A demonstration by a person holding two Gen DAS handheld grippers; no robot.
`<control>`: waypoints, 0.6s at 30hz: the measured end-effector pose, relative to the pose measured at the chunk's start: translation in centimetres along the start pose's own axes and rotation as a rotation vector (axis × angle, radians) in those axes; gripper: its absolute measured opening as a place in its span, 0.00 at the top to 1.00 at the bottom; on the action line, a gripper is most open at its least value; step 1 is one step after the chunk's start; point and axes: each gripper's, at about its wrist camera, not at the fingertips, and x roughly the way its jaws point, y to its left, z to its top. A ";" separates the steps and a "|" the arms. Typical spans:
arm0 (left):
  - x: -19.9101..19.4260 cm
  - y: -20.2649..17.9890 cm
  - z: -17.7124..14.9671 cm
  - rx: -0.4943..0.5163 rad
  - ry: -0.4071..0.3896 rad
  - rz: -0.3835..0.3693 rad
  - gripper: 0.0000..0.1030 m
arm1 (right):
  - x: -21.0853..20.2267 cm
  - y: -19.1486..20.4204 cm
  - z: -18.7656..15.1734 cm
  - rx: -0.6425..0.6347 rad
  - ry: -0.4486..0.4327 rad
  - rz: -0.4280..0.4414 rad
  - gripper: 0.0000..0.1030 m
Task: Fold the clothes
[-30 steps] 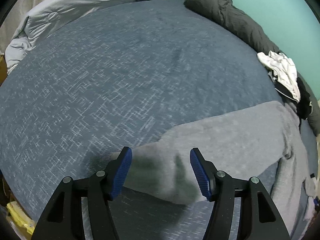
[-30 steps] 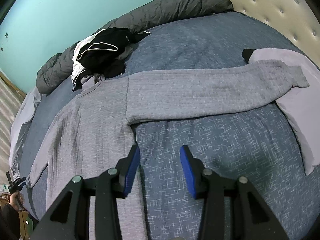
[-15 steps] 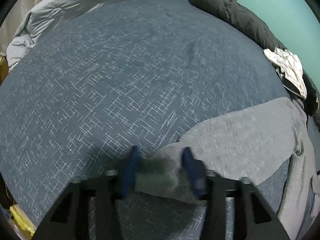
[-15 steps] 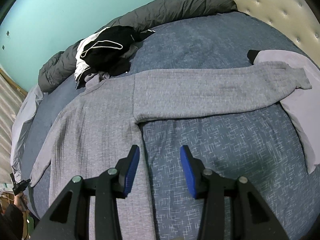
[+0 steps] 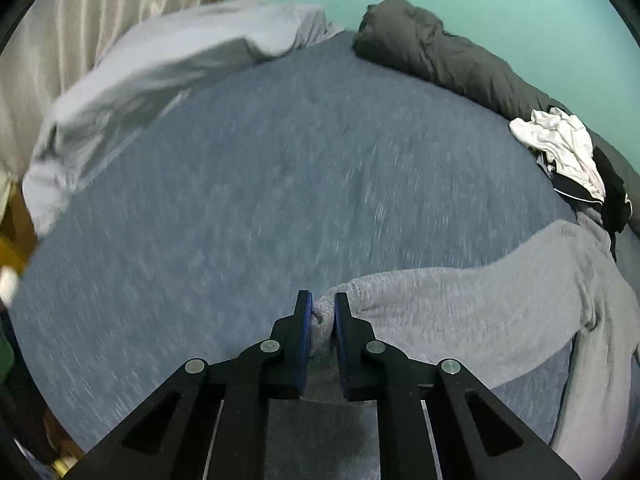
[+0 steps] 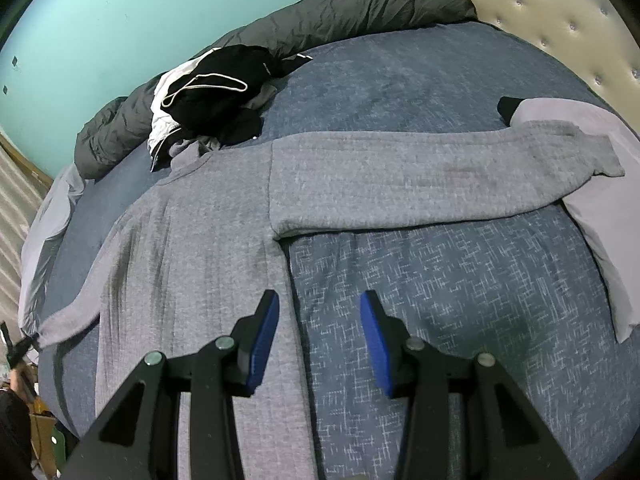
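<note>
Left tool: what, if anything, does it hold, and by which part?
The left tool is shut on the grey sweater, gripping its sleeve cuff.

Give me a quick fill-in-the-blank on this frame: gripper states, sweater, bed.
1. The left hand-held gripper is shut on the sweater's ____.
2. The right hand-held gripper is ____, above the side edge of the grey sweater.
3. The sweater's other sleeve lies stretched out ____ on the blue bedspread.
4. The wall behind the bed is ____.

Missing words: cuff; open; flat; turquoise
</note>
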 end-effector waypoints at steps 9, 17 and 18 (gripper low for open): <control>-1.7 -0.2 9.5 0.034 -0.118 0.102 0.89 | 0.5 0.8 -0.4 -0.023 0.027 -0.043 0.59; 0.7 -1.0 11.5 -0.050 -0.070 0.116 0.60 | 1.4 2.0 -1.3 -0.038 0.059 -0.033 0.59; 1.0 -1.2 10.8 -0.059 -0.052 0.089 0.60 | 1.4 2.1 -1.3 -0.043 0.061 -0.028 0.59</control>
